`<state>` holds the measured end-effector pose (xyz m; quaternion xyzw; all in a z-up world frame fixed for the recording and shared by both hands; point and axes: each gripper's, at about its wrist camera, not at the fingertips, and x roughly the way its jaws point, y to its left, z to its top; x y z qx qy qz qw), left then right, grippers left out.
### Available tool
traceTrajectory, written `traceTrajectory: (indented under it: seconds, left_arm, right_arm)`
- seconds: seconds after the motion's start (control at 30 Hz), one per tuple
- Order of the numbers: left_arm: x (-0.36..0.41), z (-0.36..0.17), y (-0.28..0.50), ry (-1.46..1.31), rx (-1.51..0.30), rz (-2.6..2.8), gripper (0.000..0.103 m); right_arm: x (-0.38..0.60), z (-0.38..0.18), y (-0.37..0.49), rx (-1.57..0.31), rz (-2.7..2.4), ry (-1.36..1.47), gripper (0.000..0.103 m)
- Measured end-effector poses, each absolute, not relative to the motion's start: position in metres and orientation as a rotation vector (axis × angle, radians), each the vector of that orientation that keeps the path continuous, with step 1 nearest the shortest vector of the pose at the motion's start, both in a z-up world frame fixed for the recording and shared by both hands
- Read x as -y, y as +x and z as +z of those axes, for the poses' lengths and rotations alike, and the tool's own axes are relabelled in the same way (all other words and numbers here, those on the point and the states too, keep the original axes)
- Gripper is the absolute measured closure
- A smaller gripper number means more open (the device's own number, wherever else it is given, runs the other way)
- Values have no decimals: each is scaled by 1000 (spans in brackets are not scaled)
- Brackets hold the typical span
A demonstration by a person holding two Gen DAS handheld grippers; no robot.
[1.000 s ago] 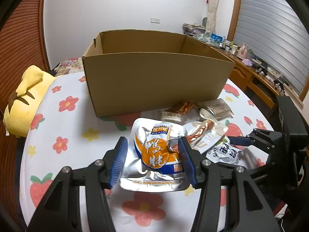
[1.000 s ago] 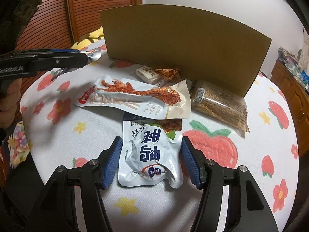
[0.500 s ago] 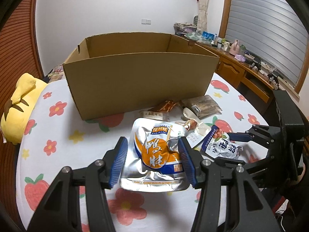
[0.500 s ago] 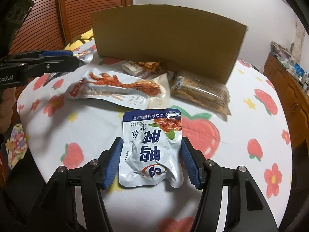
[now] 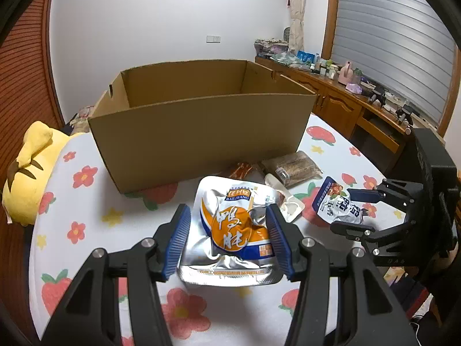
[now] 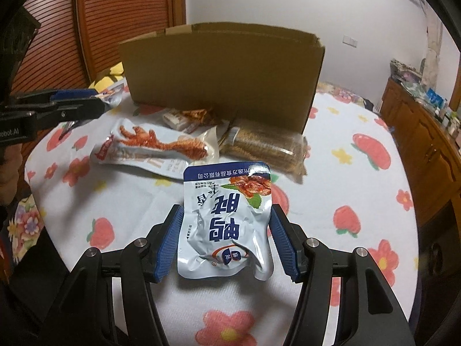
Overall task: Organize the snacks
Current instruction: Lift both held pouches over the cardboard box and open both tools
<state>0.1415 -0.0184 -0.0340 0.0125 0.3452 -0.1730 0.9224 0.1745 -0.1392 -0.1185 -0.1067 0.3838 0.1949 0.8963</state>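
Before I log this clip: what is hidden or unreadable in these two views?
- Brown cardboard box floor: left view, near wall hides it.
- Box inside: right view, outer wall hides it.
- Small orange packet: both views, partly behind other packs.
- Cluttered wooden sideboard items: too small.

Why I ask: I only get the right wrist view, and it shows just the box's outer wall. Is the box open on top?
Observer: Yes. The left wrist view looks over the near wall of the box. It is open on top and the inner walls that show are bare. Its floor is hidden.
Operator: What do the left tongs hold? I see only a sliver of foil.
Observer: The left tongs grip a silver pouch with an orange label, pads pressed on its two side edges.
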Motion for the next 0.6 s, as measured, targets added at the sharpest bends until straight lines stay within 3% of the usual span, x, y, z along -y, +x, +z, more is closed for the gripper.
traceTrajectory:
  seconds: [0.6]
  left_arm:
    - [10,7,161,42,-632,-346,49]
  right_arm:
    - [142,-53,192,-662,440,-206,41]
